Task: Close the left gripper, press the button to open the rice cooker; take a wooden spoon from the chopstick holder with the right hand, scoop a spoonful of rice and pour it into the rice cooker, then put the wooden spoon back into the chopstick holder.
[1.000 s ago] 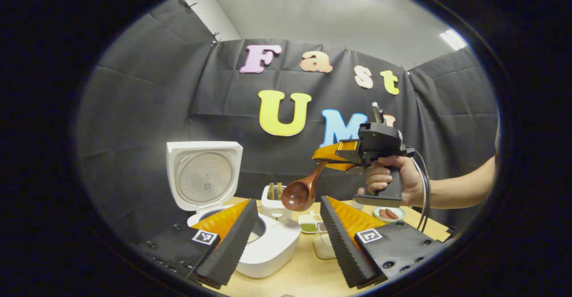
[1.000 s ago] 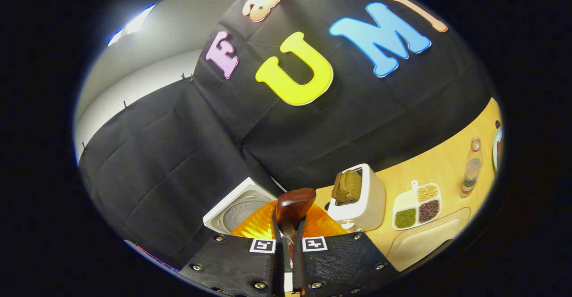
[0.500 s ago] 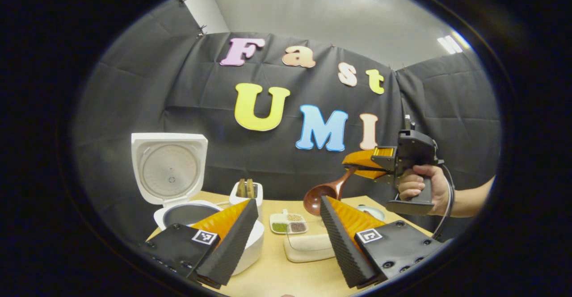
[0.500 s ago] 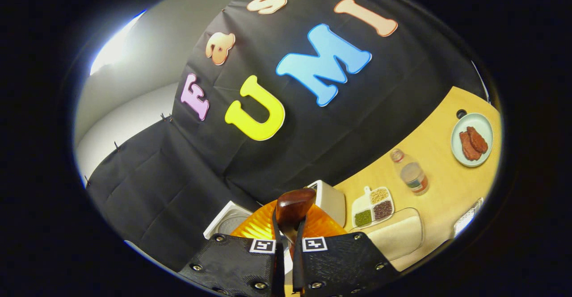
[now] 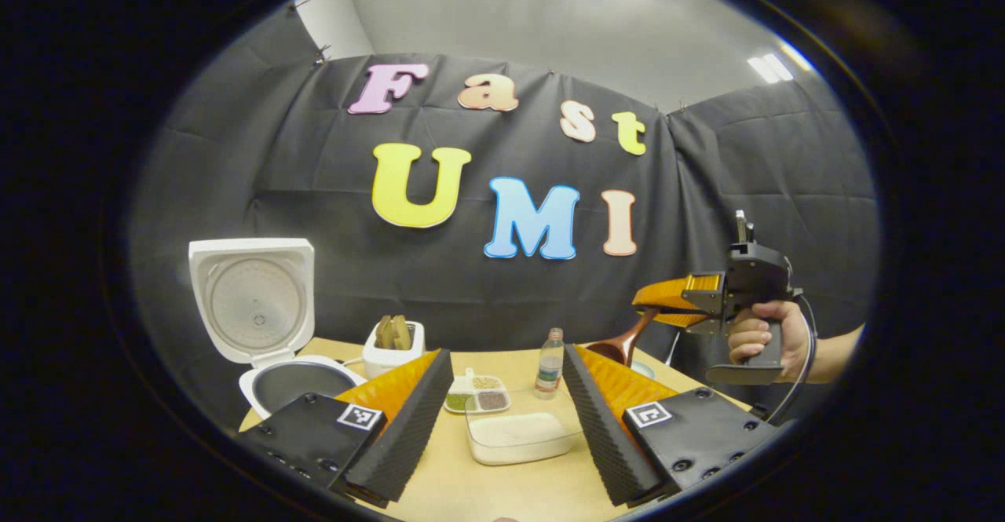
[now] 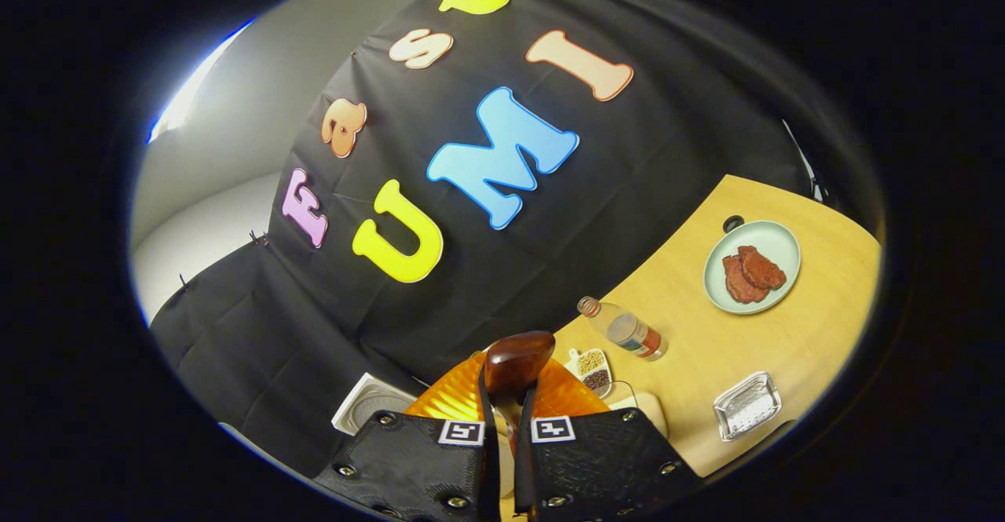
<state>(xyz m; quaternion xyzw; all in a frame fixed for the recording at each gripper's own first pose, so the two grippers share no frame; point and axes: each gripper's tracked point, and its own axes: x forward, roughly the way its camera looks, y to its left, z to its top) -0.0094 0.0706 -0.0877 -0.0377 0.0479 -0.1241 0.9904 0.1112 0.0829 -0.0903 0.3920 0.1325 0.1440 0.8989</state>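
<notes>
In the left gripper view, the left tool (image 5: 502,420) hangs above the bench's (image 5: 502,487) near edge with its jaws spread wide and nothing between them. Just beyond lies a clear tray of rice (image 5: 518,434), then a divided dish of beans (image 5: 476,393) and a small bottle (image 5: 550,363). Farther left, the rice cooker (image 5: 271,349) stands with its lid upright, a toaster (image 5: 392,345) beside it. To the right, high above the bench's far side, a hand (image 5: 765,340) holds the right tool (image 6: 503,437), clamped on the handle of the wooden spoon (image 6: 514,361). In the right gripper view, bare bench lies between a plate (image 6: 752,267) and a small clear dish (image 6: 746,404).
</notes>
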